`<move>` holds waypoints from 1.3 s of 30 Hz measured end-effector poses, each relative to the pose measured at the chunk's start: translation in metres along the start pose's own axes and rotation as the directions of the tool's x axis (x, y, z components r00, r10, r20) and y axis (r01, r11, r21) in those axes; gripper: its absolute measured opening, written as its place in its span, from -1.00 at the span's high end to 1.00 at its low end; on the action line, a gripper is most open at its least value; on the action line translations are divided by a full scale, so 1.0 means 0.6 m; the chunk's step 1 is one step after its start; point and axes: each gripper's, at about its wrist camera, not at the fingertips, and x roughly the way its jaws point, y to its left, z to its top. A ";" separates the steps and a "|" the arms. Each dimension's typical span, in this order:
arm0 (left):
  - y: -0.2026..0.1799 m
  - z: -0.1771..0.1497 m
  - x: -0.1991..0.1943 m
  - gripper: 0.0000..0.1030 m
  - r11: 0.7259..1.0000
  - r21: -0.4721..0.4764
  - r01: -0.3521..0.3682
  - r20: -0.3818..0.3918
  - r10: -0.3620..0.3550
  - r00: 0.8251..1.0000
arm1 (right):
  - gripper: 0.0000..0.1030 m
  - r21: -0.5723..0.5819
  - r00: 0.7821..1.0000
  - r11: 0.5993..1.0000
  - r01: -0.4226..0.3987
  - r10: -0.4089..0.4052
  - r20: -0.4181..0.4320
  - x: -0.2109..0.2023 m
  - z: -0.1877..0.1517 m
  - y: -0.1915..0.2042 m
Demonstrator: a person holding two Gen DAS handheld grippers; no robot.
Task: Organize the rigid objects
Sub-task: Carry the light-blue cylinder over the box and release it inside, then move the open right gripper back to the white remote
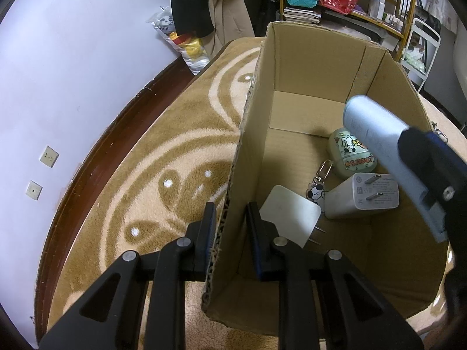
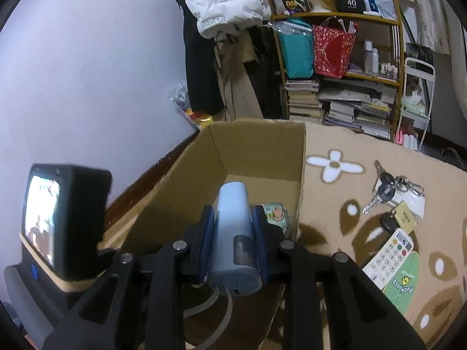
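Left wrist view: the left gripper (image 1: 230, 224) straddles the box (image 1: 251, 134) wall, one finger outside, one inside, jaws parted around the cardboard with a gap, so not clamped. On the box floor lie two chargers (image 1: 362, 195) (image 1: 290, 214), an earbud case (image 1: 351, 153) and a keyring charm (image 1: 316, 194), already sorted. Right wrist view: the right gripper (image 2: 233, 230) is clenched on a blue cylinder (image 2: 233, 218) held above the box opening, not yet dropped. Right of the box, on the rug (image 2: 329, 218), keys (image 2: 385, 189), a remote (image 2: 388, 252) and a green card (image 2: 404, 283) remain; roughly half seems done.
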 end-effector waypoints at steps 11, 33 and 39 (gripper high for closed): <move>0.002 -0.001 -0.003 0.61 1.000 0.000 0.006 0.004 -0.006 1.000 | 0.49 -0.028 0.998 0.999 0.041 -0.042 -0.036 0.011 -0.003 0.000; -0.002 -0.006 -0.007 0.60 1.000 -0.002 0.001 0.013 -0.001 1.000 | -1.00 0.107 0.970 0.965 0.240 -0.244 0.024 -0.054 0.025 -0.112; -0.001 -0.006 -0.007 0.60 1.000 0.000 -0.001 0.015 0.001 1.000 | -1.00 0.176 0.959 0.943 0.284 -0.284 -0.024 -0.043 0.003 -0.164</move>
